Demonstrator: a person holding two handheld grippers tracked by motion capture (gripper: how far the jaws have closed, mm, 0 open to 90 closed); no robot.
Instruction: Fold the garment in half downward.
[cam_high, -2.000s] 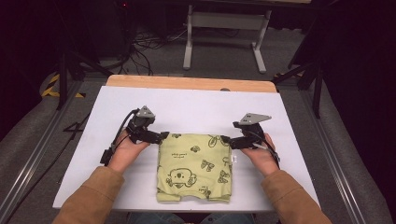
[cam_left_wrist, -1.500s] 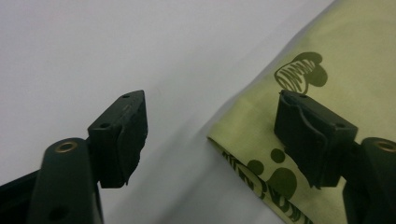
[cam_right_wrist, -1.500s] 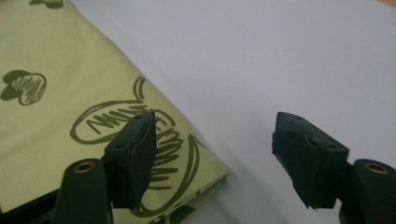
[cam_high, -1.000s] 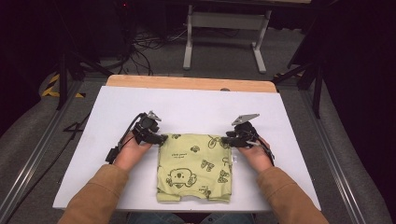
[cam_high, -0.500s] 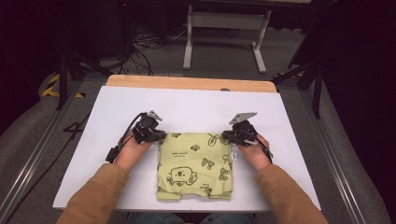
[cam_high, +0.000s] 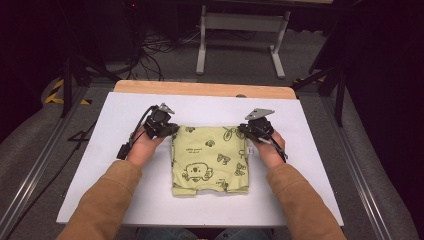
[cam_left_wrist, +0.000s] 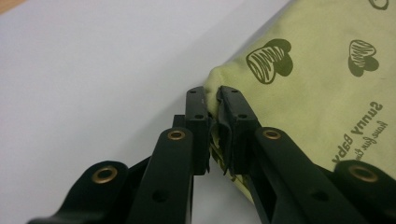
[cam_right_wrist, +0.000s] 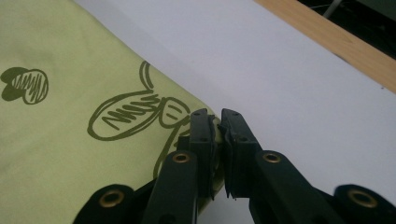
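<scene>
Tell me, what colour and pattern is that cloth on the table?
The cloth is pale yellow-green with dark olive cartoon doodles, hearts and lettering; the left gripper view shows it best.

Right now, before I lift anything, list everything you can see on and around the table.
Garment: one, yellow-green with dark cartoon prints, folded flat at the middle of the table.
Table cover: one, white, over the tabletop.
Wooden edge: one, tan, along the far side of the table.
Metal stand: one, grey, on the floor beyond the table.
Cables: several, black, on the floor behind the table.
Left hand-held gripper: one, black, shut on the garment's far left corner.
Right hand-held gripper: one, black, shut on the garment's far right corner.
Sleeves: two, tan, near edge.
</scene>
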